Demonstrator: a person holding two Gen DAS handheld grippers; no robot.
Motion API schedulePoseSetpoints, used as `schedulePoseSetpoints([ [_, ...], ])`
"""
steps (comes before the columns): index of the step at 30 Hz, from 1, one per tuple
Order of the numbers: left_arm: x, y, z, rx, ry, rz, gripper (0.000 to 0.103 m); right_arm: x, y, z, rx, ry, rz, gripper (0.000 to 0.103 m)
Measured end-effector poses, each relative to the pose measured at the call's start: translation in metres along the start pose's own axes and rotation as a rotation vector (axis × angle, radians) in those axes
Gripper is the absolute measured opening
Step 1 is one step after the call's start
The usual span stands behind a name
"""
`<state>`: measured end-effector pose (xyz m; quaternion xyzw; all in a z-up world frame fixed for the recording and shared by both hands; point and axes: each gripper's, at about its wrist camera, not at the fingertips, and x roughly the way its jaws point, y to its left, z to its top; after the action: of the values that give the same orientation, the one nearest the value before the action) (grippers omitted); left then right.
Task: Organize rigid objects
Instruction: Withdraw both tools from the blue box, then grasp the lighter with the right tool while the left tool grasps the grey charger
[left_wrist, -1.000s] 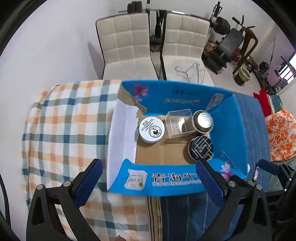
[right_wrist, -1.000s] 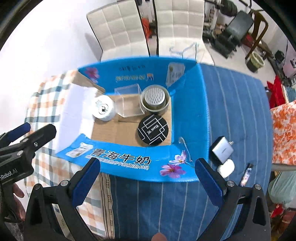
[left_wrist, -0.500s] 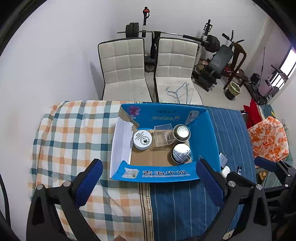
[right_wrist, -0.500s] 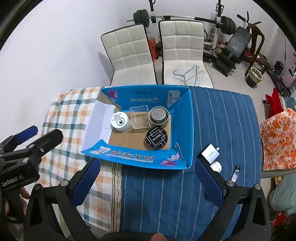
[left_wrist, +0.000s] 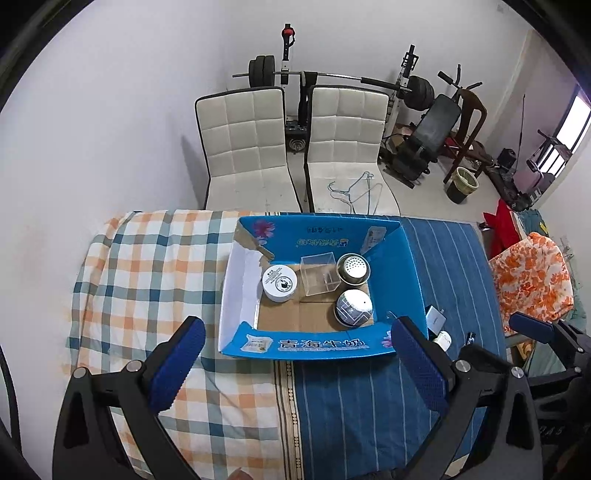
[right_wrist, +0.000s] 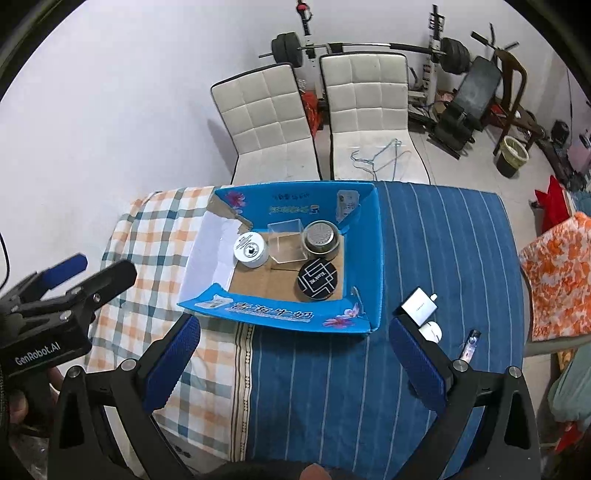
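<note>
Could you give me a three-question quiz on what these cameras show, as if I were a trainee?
1. True or false: the blue cardboard box holds four items.
2. Which item stands between the white round tin and the metal tin with a perforated lid? A) white charger B) clear plastic cube C) black round tin
3. Fill in: on the striped cloth right of the box lies a white ____.

Key
1. True: the two tins, the clear plastic cube and the black round tin.
2. B
3. charger

box (right_wrist: 369, 236): glossy cardboard | cube (right_wrist: 286, 245): clear plastic | tin (right_wrist: 320, 236): shiny metal
</note>
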<state>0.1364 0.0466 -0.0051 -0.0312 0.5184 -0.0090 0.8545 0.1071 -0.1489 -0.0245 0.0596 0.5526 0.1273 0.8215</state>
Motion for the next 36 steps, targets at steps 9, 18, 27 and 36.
schedulePoseSetpoints([
  [9,0.059,-0.083,0.002,0.057,0.034,-0.014,0.103,0.031,-0.153,-0.024,0.253,0.065,-0.181,0.103],
  [18,0.156,-0.203,-0.018,0.242,0.145,0.093,0.103,0.165,-0.293,-0.092,0.500,0.308,-0.218,0.100],
  [27,0.202,-0.267,-0.021,0.345,0.189,0.124,0.103,0.235,-0.339,-0.130,0.541,0.417,-0.230,0.037],
  [36,0.261,-0.332,-0.016,0.480,0.285,0.090,0.103,0.229,-0.381,-0.097,0.499,0.378,-0.276,0.027],
])
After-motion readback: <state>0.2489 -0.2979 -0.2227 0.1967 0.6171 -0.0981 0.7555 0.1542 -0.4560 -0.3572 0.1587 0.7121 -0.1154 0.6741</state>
